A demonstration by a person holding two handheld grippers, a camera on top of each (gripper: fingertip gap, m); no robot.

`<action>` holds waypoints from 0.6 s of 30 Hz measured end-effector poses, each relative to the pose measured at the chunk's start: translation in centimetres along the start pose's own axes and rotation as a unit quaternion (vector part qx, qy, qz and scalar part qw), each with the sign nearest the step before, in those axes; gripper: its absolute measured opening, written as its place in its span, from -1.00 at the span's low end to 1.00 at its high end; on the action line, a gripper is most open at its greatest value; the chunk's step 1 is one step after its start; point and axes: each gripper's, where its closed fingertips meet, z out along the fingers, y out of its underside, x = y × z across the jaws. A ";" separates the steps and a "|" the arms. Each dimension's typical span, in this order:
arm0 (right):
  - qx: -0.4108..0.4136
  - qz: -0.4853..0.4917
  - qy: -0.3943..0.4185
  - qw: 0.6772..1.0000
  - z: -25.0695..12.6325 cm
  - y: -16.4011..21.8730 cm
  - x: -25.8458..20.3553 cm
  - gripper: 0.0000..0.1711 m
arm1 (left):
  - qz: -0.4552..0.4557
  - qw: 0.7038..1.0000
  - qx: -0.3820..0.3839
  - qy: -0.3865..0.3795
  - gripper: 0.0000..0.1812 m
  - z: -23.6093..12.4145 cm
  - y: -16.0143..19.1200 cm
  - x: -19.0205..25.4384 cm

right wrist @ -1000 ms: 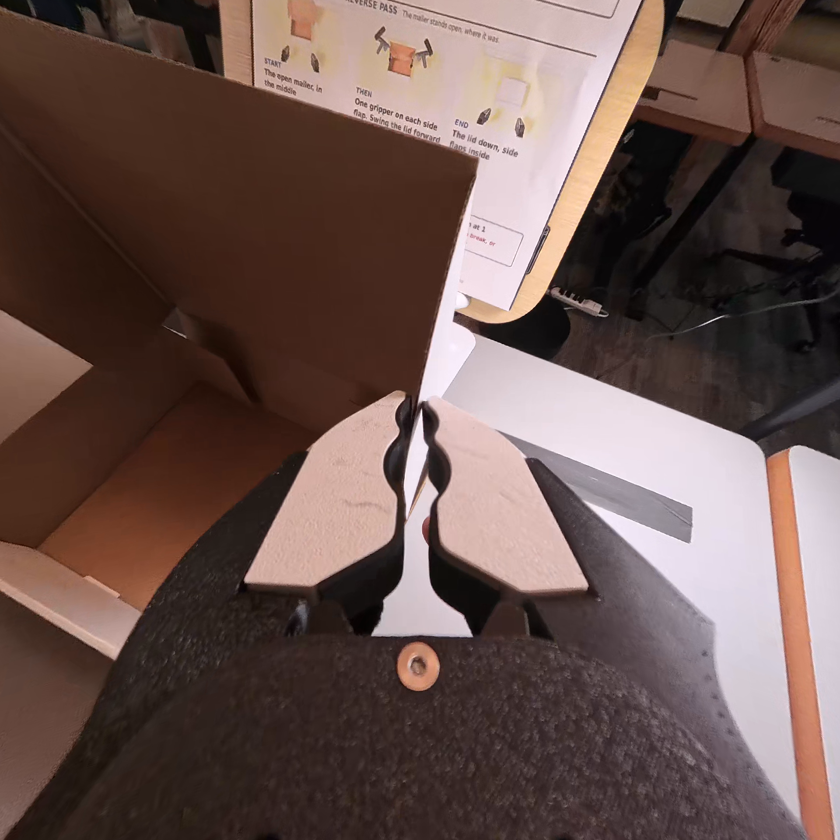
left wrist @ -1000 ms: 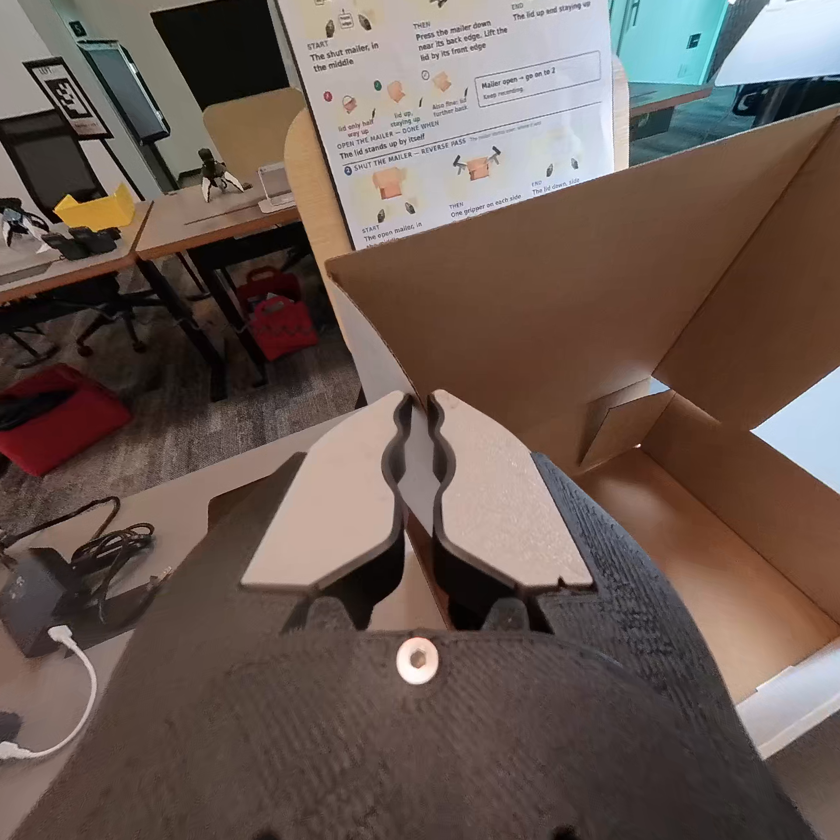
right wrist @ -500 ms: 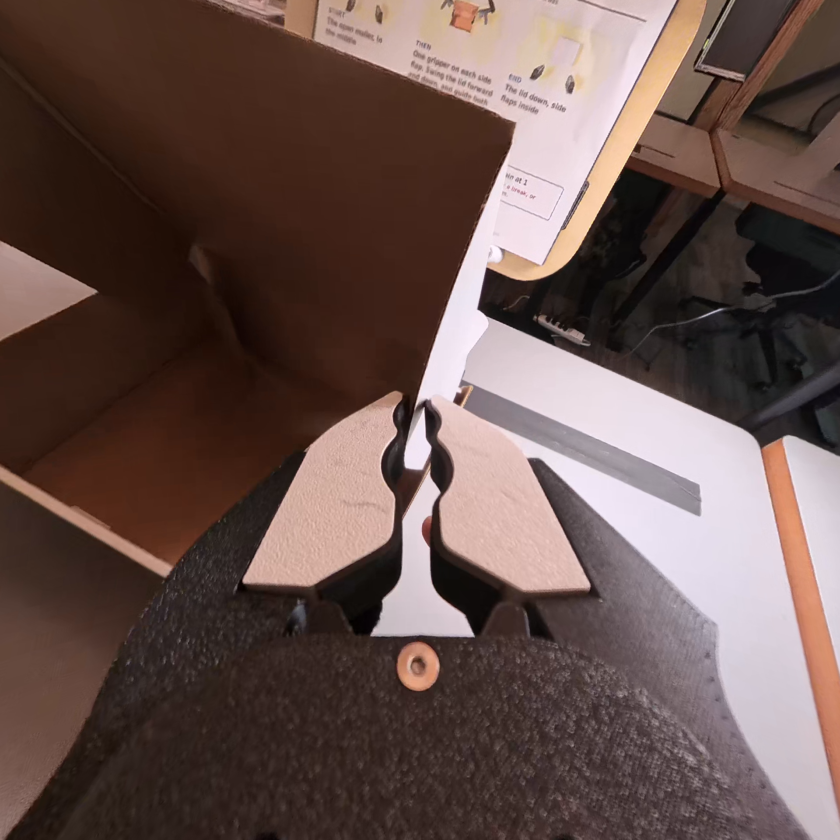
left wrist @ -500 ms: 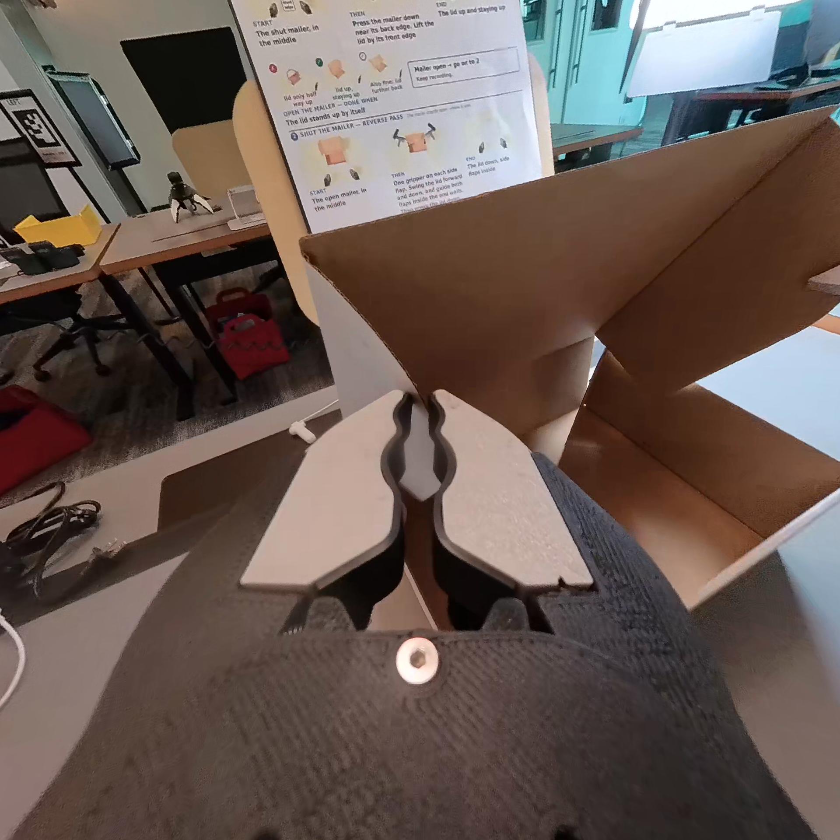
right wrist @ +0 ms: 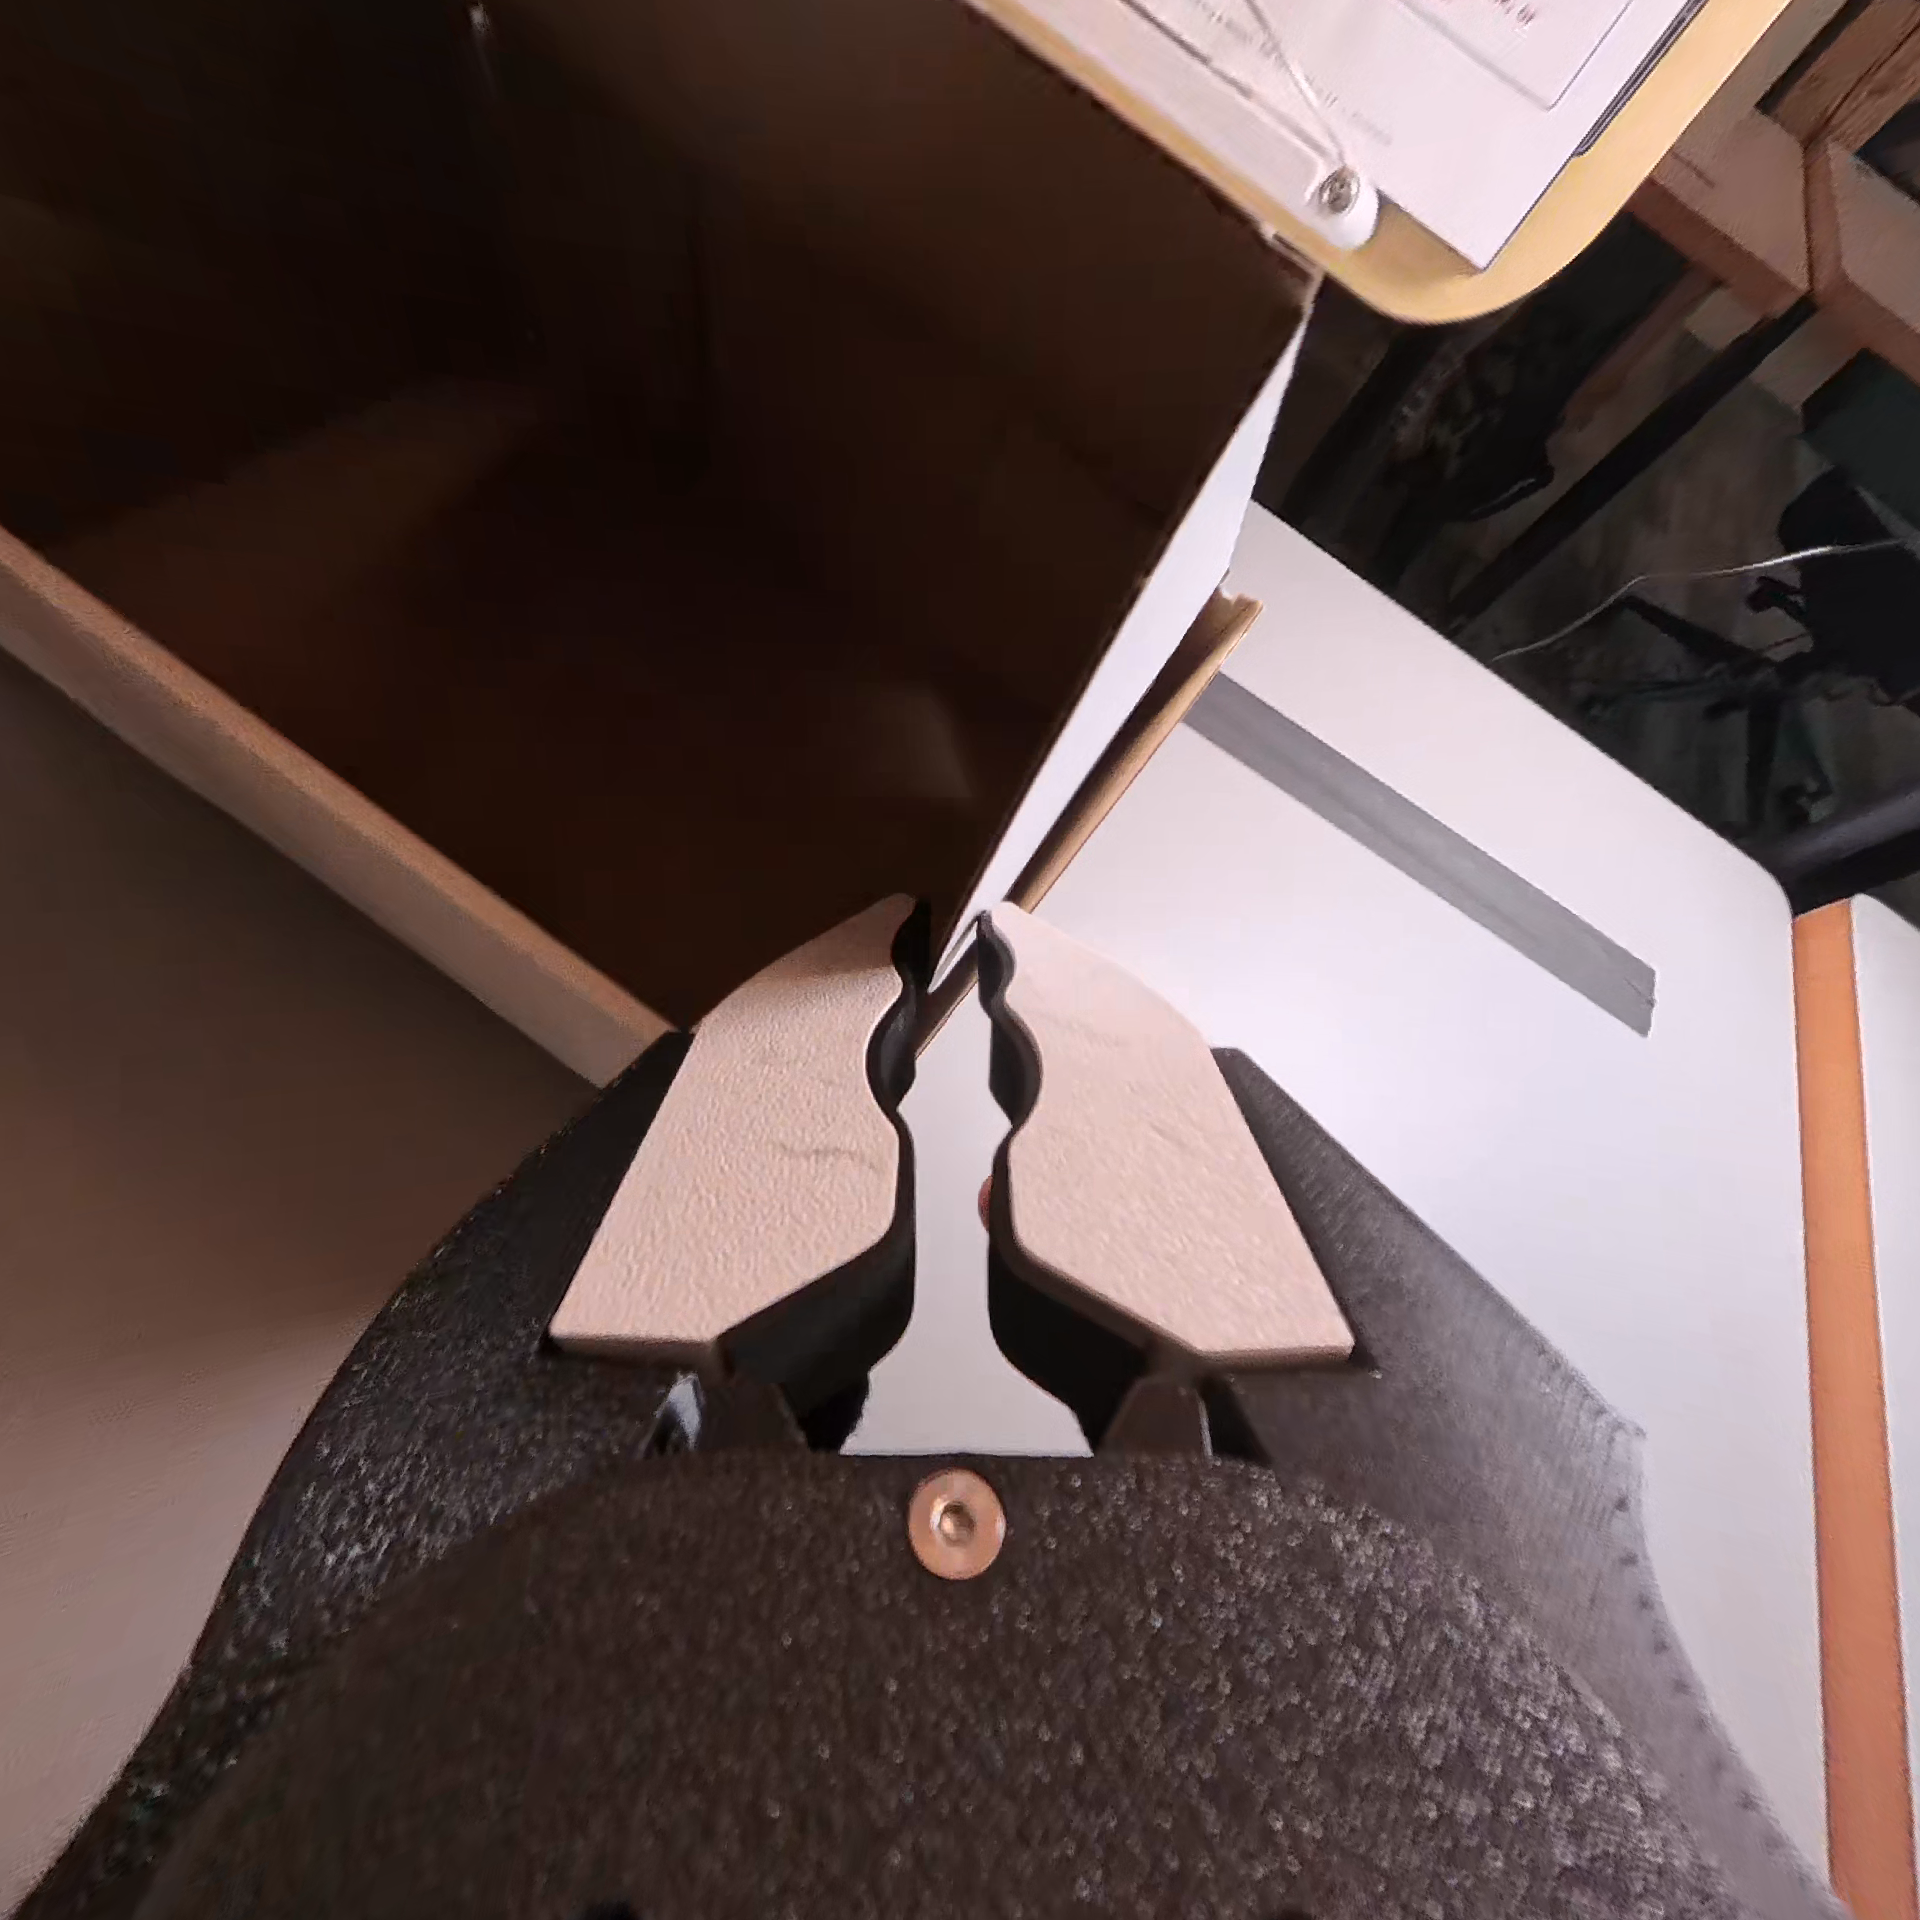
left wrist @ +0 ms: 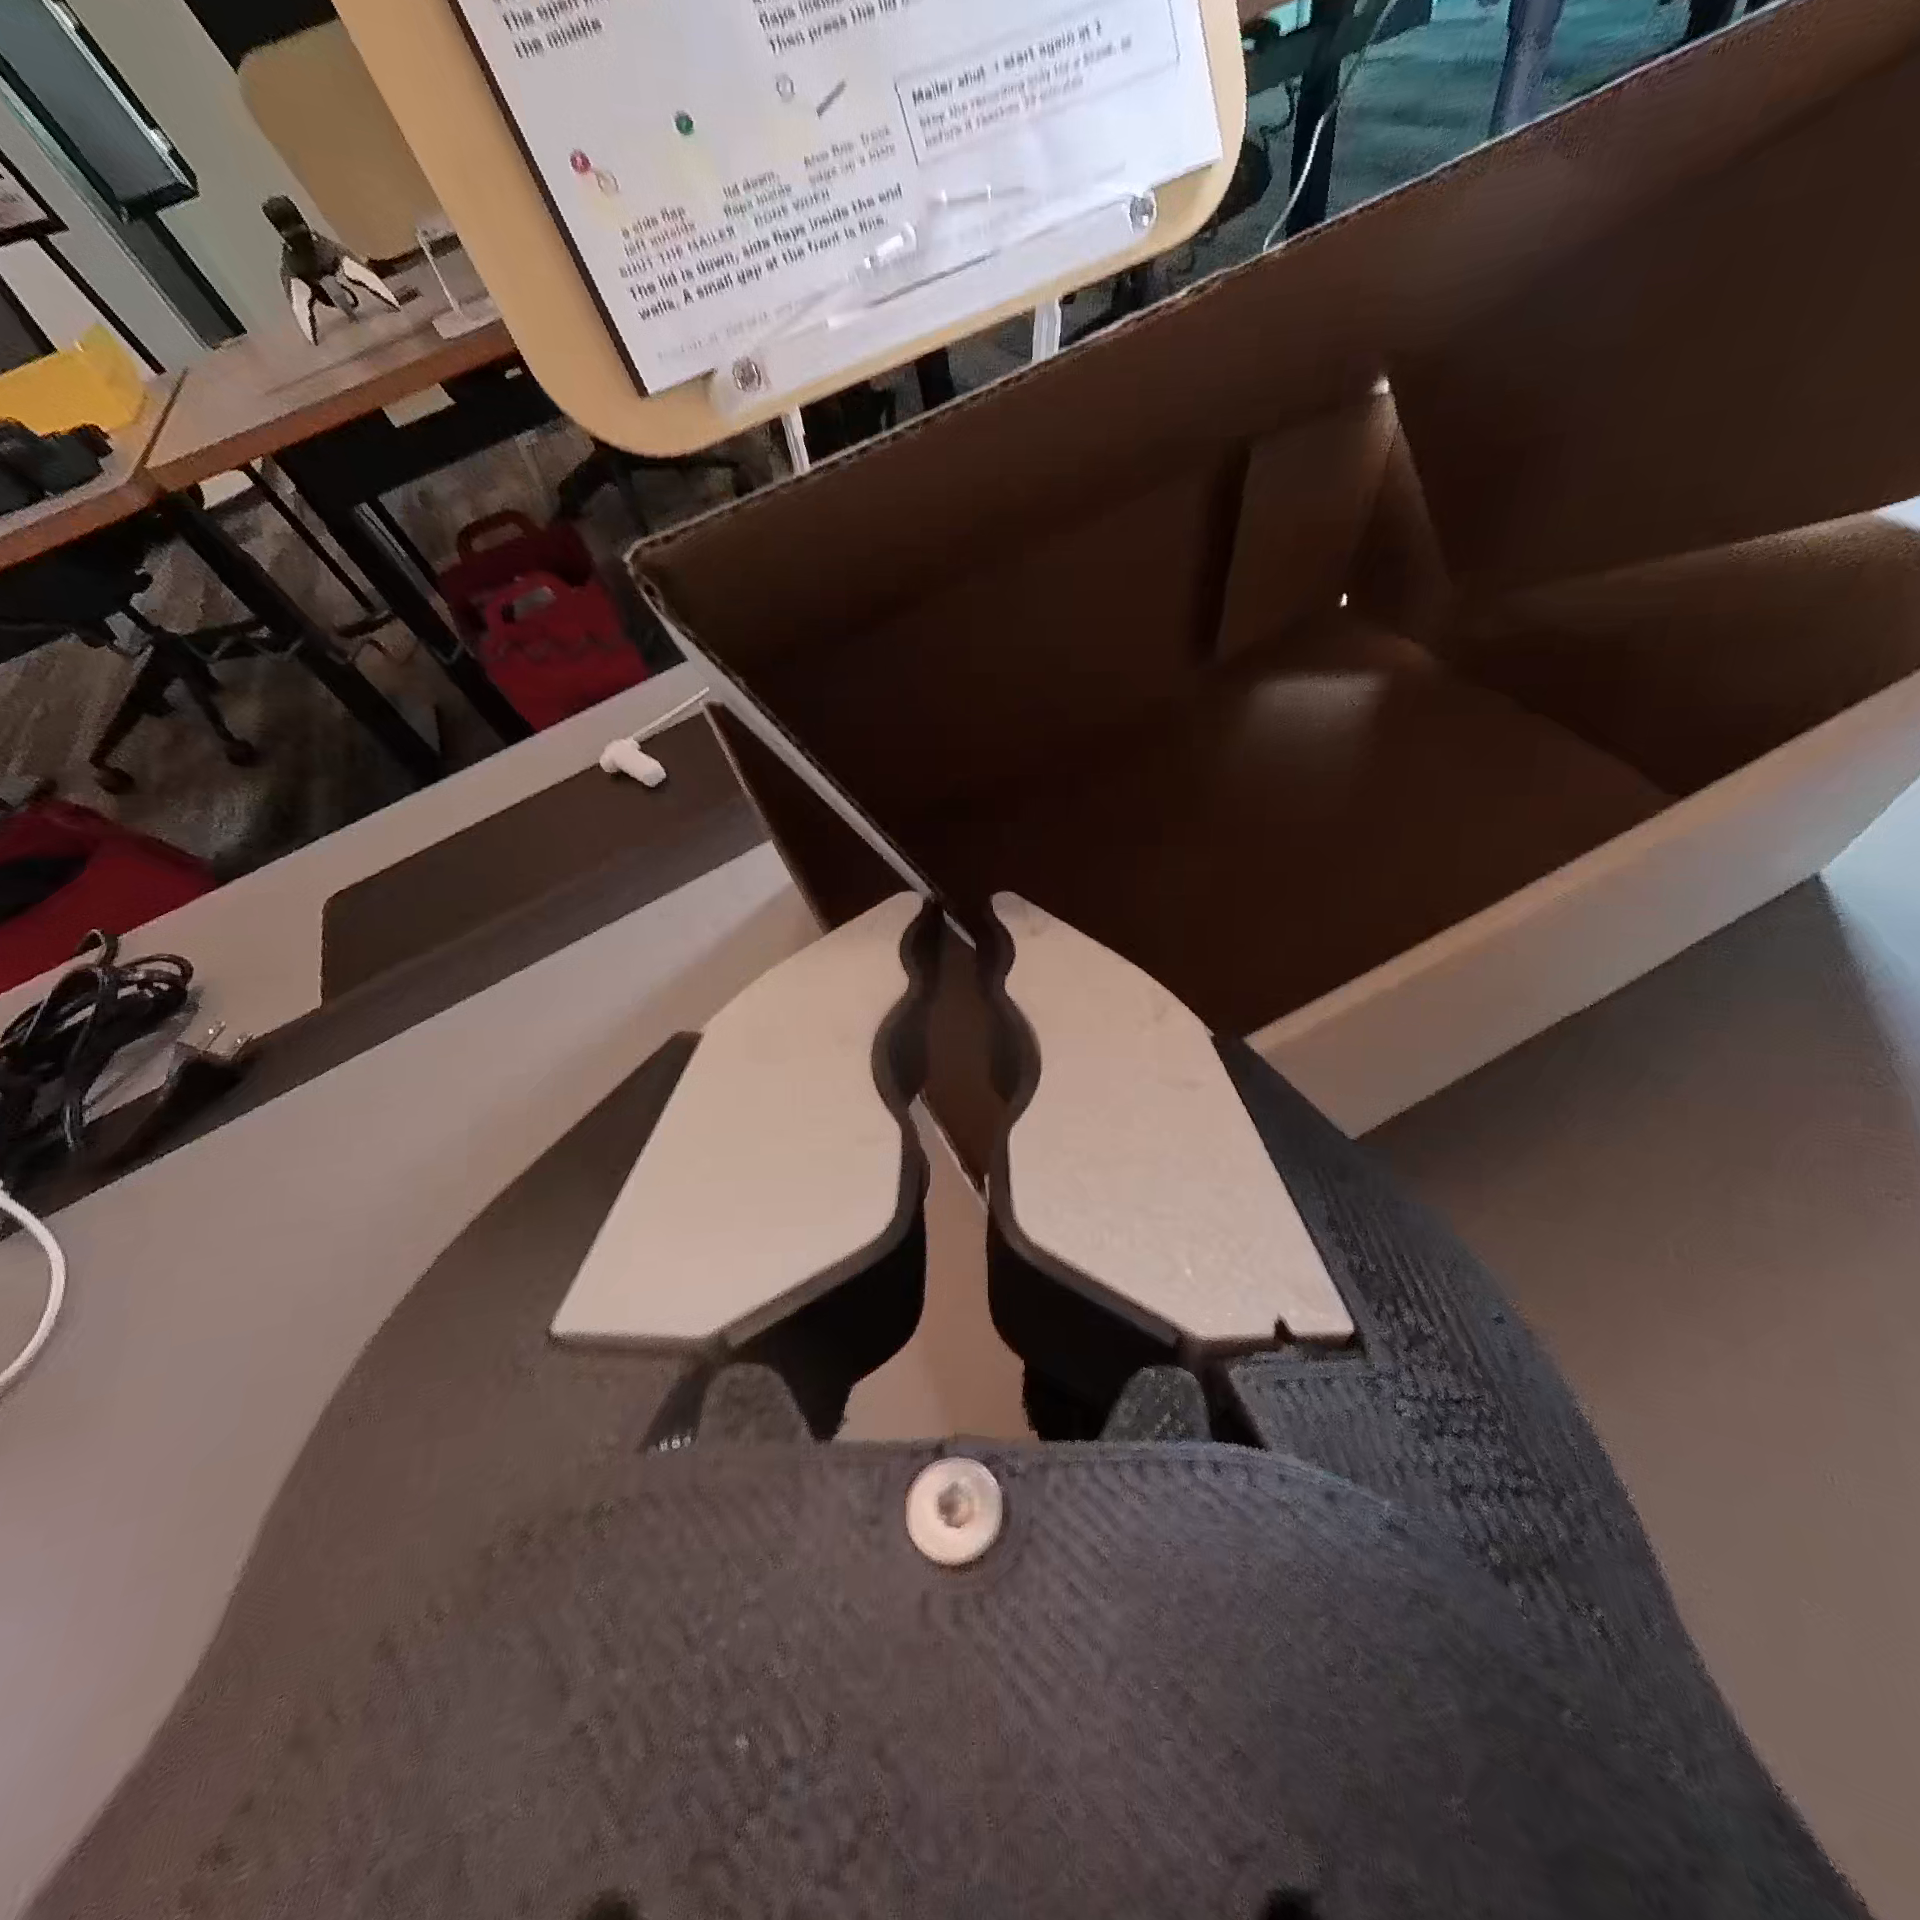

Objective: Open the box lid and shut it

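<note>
With both grippers, left gripper [left wrist: 958,920] and right gripper [right wrist: 948,930], pinching lid [left wrist: 1299,436] side flaps, uneven pulling risks jamming a flap outside the box [left wrist: 1538,894] wall.

Office, desks [left wrist: 312,405], wheeled chair [left wrist: 156,665]

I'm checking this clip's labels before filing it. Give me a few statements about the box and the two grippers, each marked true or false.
1. The left gripper is shut on the lid's side flap. True.
2. The box holds several items. False: what shows of its inside is bare cardboard.
3. The right gripper is shut on the lid's other side flap. True.
4. The lid lies flat and fully shut. False: it is raised and the box is open.
</note>
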 end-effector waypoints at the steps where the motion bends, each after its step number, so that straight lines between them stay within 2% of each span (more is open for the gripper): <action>1: -0.004 -0.004 -0.005 1.000 0.0 0.4 -0.3 -0.90 | 0.002 1.000 -0.004 0.000 -0.92 0.0 0.5 0.1; 3: -0.013 -0.007 -0.022 1.000 -0.1 1.1 -1.0 -0.85 | 0.006 0.999 -0.030 0.011 -0.92 0.0 2.1 0.5; 6: -0.008 -0.003 -0.050 0.999 -1.2 1.6 -1.7 -0.63 | 0.014 0.999 -0.042 0.031 -0.73 -1.0 3.5 1.1; 10: 0.061 -0.032 -0.069 0.995 -4.4 -0.6 -1.9 -0.29 | 0.044 0.998 -0.016 0.041 -0.48 -3.3 2.6 0.9; 14: 0.090 -0.193 -0.027 0.977 -5.7 -3.4 -1.6 0.03 | 0.179 0.983 0.024 0.018 -0.26 -4.1 -1.1 -0.2; 18: 0.046 -0.355 0.001 0.934 -4.5 -3.9 -1.3 0.20 | 0.307 0.950 0.039 0.045 -0.14 -3.5 -3.8 0.2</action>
